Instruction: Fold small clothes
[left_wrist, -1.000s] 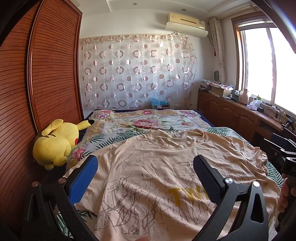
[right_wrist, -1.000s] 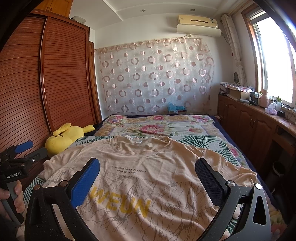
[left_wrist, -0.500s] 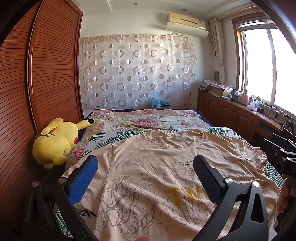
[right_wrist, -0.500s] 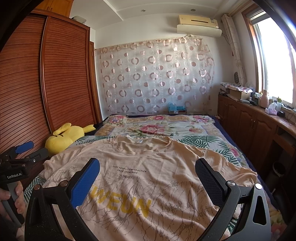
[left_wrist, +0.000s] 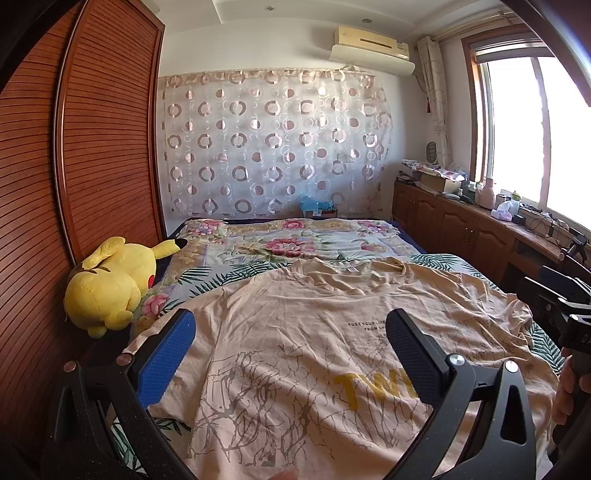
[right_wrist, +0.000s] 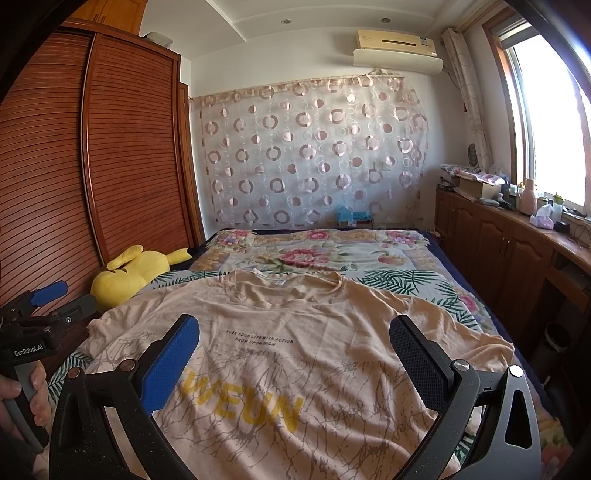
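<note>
Nearest, left hand-held gripper (left_wrist: 288, 354) and right hand-held gripper (right_wrist: 293, 360), both with jaws spread wide apart, gripping nothing, poised above the near part of a beige T-shirt (right_wrist: 295, 332). Spread flat and face up across the near half of the bed (right_wrist: 406, 280), hem toward the grippers, collar away, one sleeve reaching each side edge. Farther along the bed's left edge, a yellow plush toy (left_wrist: 107, 284) beside the wooden wardrobe (left_wrist: 92, 147). Beyond the far edge, a circle-patterned curtain (right_wrist: 314, 155).

Pretty clearly someone's bedroom at home. There's a bed (right_wrist: 388, 254) with a floral quilt, a yellow plush toy (left_wrist: 107, 284) beside a louvered wooden wardrobe (right_wrist: 122, 155), and a wall air conditioner (right_wrist: 397, 50) above the curtain (right_wrist: 314, 155).
</note>
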